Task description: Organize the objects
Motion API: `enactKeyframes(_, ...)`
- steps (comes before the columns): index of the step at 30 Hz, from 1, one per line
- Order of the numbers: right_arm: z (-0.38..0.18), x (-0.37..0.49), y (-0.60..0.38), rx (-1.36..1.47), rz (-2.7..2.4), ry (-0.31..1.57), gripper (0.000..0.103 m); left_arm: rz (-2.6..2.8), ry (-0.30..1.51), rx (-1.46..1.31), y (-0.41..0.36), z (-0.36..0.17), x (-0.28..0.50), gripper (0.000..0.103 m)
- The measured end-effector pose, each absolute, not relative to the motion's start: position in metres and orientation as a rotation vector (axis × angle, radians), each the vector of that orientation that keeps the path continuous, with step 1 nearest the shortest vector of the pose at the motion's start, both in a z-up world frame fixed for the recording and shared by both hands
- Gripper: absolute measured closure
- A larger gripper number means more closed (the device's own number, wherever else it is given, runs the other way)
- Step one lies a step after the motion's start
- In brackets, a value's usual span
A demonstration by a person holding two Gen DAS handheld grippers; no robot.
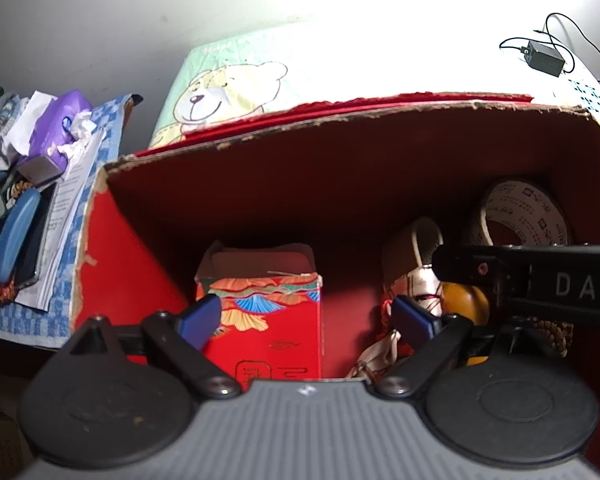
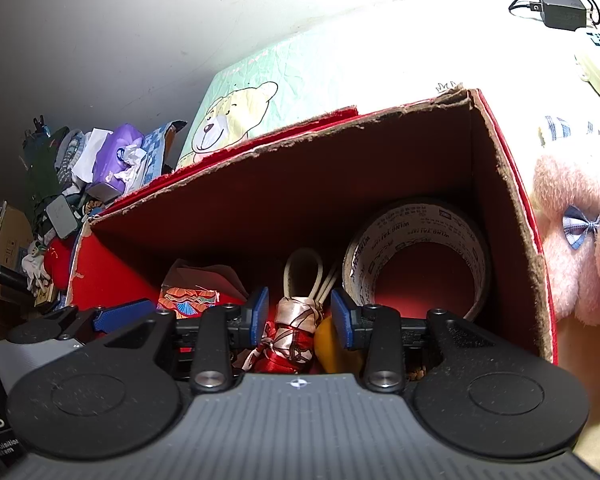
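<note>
A red cardboard box point(image 1: 324, 184) stands open, also in the right wrist view point(image 2: 284, 196). Inside are a small red patterned carton point(image 1: 268, 320), a silk-wrapped bundle with cord loops point(image 2: 296, 328), a yellow object point(image 2: 328, 344) and a roll of printed tape point(image 2: 416, 256). My left gripper point(image 1: 306, 318) is open over the box, its blue pads either side of the carton's right part. My right gripper point(image 2: 300, 316) is open, its pads either side of the bundle's top. The right gripper's body shows in the left wrist view point(image 1: 532, 276).
A pile of clutter with a purple tissue pack point(image 1: 60, 124) lies left of the box on a blue checked cloth. A bear-print sheet point(image 1: 228, 92) lies behind the box. A pink plush toy point(image 2: 580, 240) sits right of it. A black charger point(image 2: 560, 10) lies at the far right.
</note>
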State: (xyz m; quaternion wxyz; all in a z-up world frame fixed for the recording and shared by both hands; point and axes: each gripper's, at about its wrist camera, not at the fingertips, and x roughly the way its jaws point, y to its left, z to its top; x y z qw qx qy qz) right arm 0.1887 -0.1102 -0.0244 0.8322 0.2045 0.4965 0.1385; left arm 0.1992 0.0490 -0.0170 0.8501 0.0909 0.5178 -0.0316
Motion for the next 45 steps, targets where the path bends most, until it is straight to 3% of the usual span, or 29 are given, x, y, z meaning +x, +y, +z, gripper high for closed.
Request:
enactKeyframes(33,-0.023,0.189,-0.111,0.415,0.294,1.049,0.066,-0.055,1.102,0.177,0.051,-0.018,0.201,0.01)
enactKeyframes(45,0.019,0.147,-0.121,0.311,0.245,0.876,0.066,-0.056,0.962,0.203,0.047,0.027,0.164,0.01)
